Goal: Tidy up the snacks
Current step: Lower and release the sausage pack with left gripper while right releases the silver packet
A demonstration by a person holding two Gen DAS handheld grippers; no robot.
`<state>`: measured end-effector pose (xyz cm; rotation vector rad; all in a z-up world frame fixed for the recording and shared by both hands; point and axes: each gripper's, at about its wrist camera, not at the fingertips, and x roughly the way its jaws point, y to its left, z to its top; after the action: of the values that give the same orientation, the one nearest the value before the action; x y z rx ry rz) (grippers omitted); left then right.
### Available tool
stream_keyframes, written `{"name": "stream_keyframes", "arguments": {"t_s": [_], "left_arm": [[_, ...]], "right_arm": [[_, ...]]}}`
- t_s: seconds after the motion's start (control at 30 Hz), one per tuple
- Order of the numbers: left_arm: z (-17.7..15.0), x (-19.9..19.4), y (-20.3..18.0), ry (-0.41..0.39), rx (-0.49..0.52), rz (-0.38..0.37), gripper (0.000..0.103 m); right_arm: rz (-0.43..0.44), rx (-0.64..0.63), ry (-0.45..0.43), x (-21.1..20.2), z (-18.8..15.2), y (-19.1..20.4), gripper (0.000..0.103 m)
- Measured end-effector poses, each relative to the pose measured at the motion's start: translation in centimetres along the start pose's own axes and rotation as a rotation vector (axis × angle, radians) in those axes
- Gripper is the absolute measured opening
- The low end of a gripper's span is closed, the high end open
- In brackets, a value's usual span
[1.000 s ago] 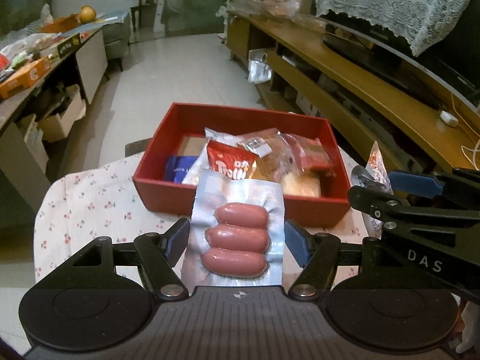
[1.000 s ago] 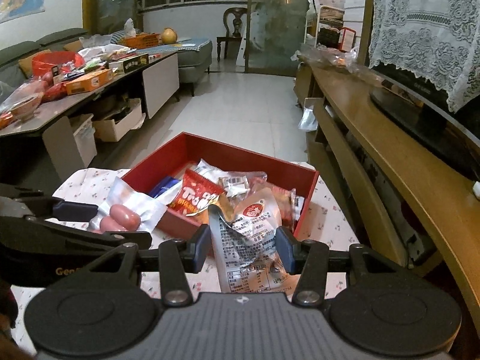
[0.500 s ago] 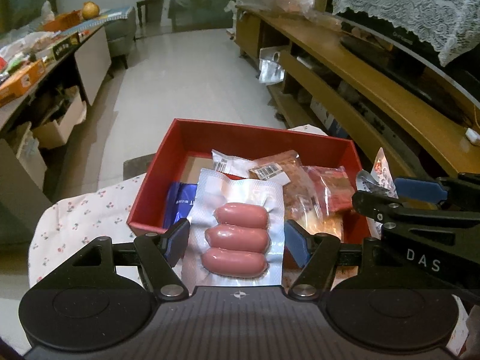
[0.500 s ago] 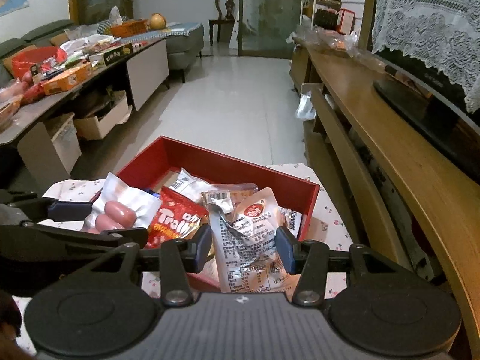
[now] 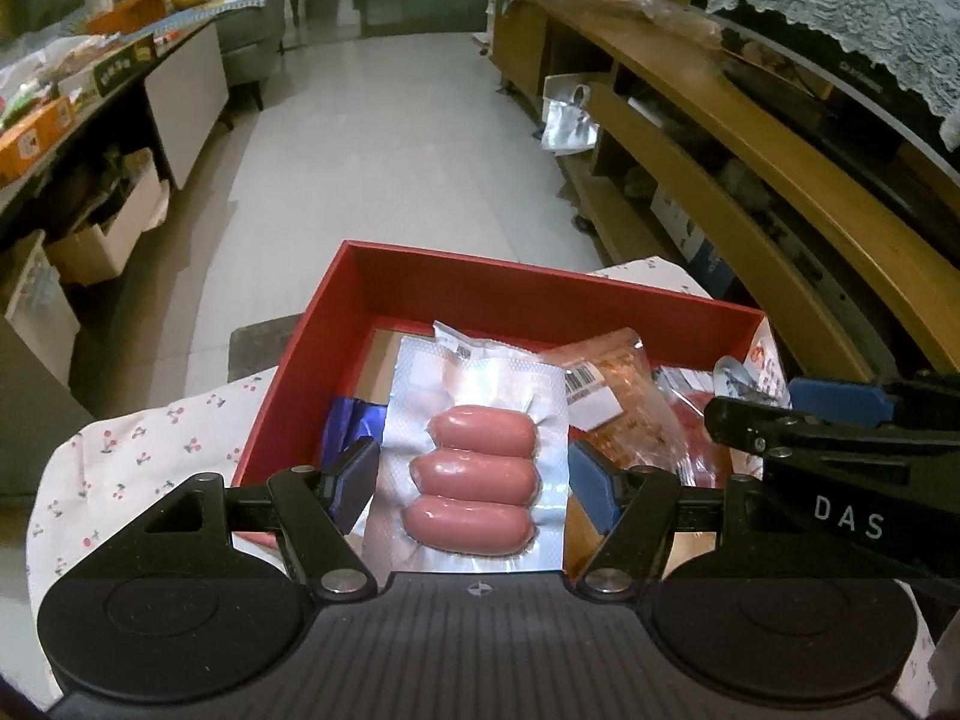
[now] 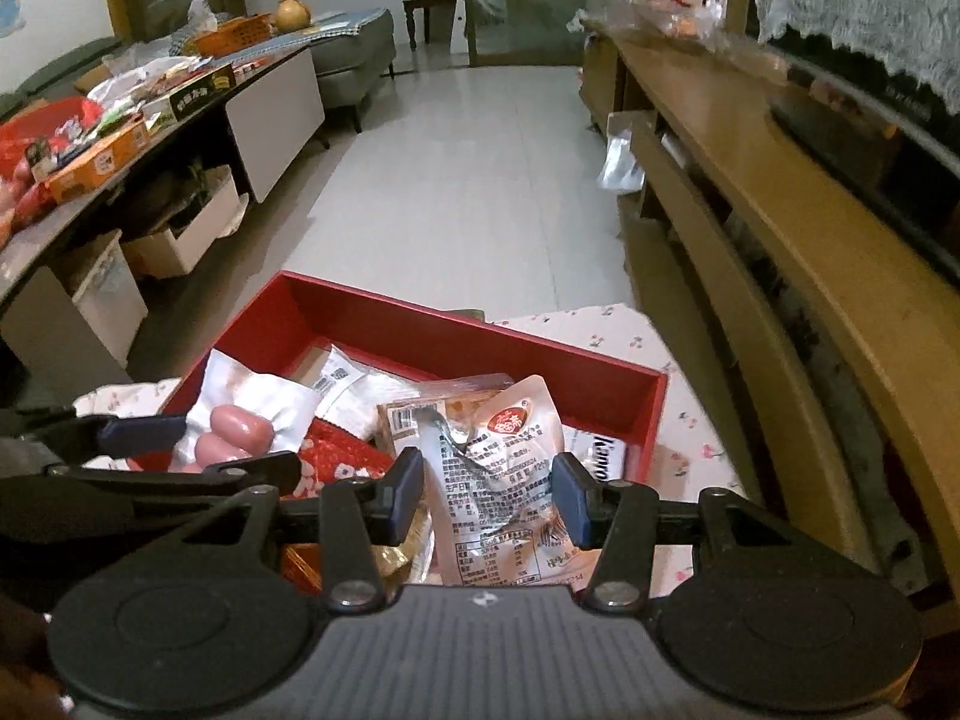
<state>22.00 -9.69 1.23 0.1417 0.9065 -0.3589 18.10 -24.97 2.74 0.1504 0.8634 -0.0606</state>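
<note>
Both jaws are gripping packs over the red box [image 5: 420,282]: left gripper [image 5: 471,474] holding the sausage pack [image 5: 474,468], right gripper [image 6: 489,489] the printed pouch [image 6: 498,468]; dropped together, the pouch risks sliding over the 3 o'clock wall.

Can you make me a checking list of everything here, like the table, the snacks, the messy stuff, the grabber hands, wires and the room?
Surface: small table under a cherry-print cloth.
Job's things: red box holding several snack packets; sausage pack and white snack pouch held over it.
Clutter: a barcode-labelled packet and a red packet piled loosely inside the box.
Grippers: left gripper has jaws shut on the sausage pack; right gripper has jaws shut on the white snack pouch.
Cables: nothing seen.
Surroundings: long wooden bench, side table with boxes, tiled floor.
</note>
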Motion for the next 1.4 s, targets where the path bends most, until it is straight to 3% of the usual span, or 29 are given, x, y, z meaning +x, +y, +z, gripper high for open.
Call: {"name": "stream_keyframes", "arguments": {"t_s": [0.33,0.83,1.17,1.4], "left_arm": [[-0.1,2.3,1.4,0.051,-0.048,0.005,0.074],[0.0,2.0,1.9,0.047,-0.06,0.032,0.079],[-0.2,0.2,2.2,0.018,-0.075,0.02,0.085],[-1.1,-1.8,2.2,-0.014,-0.061,0.051,0.088]], "right_arm": [[0.003,-0.017,0.021,2.2,0.0,0.9,0.069],[0.045,0.015,0.0,1.6,0.6,0.9,0.075],[0.051,0.03,-0.048,-0.9,0.7,1.0,0.083],[0.022,0.006,-0.076,-3.5,-0.3,1.6,0.087]]}}
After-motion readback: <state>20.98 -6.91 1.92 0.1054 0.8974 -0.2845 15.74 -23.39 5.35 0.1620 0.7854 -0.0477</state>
